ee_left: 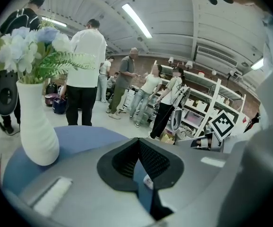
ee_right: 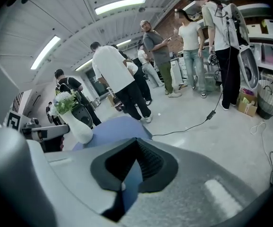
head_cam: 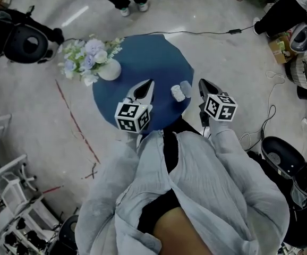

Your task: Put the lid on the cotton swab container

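Observation:
On the round blue table, near its right front edge, stands a small white cotton swab container. A pale, translucent lid lies just beyond it, touching or nearly so. My left gripper hovers left of the container with its jaws together, holding nothing. My right gripper, to the right of the lid, is shut and empty too. In the left gripper view the left gripper leaves only a thin slit, through which a bit of white shows. The right gripper looks the same in its own view.
A white vase of flowers stands at the table's left edge, also seen as the vase and vase. A black cable runs over the floor behind the table. Several people stand around. Shelves and black equipment line the sides.

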`<state>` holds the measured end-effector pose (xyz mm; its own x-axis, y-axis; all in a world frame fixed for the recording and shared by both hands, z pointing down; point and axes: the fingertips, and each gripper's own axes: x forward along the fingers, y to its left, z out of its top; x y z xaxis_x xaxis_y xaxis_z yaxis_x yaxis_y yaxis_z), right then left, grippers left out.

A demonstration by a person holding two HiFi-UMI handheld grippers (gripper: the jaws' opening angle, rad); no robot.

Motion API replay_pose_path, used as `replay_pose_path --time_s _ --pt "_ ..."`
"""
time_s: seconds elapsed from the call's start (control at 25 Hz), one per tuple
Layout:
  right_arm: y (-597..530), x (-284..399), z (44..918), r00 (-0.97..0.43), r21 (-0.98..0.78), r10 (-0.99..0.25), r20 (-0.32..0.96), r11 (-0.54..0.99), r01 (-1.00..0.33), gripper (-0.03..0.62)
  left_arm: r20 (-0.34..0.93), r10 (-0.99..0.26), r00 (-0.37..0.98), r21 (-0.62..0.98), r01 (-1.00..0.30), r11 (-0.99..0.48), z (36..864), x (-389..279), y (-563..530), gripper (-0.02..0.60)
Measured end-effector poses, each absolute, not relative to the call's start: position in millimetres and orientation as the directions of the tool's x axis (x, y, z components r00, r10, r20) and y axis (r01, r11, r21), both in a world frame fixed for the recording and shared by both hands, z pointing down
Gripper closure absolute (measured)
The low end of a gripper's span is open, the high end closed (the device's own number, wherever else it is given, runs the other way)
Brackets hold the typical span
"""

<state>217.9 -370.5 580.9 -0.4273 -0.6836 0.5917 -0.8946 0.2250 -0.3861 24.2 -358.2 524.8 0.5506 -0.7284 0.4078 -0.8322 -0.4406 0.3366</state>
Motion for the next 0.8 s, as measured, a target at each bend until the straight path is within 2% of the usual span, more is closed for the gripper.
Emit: replay_pose_path --time_s 0.36,0.8 --pt "-355.6 210.4 625.6 -0.474 -0.510 -0.592 0.652 0.121 -0.852 0.592 0.450 -0.701 0.553 0.340 -0.832 -0.438 544.1 24.3 -345.9 0.566" --pt "-343.4 198.2 617.8 -0.530 -0.538 -0.572 0.626 0.174 -0.825 0.592 0.449 -0.707 0.547 0.333 -0.836 -0.436 543.0 17.0 -331.5 0.566"
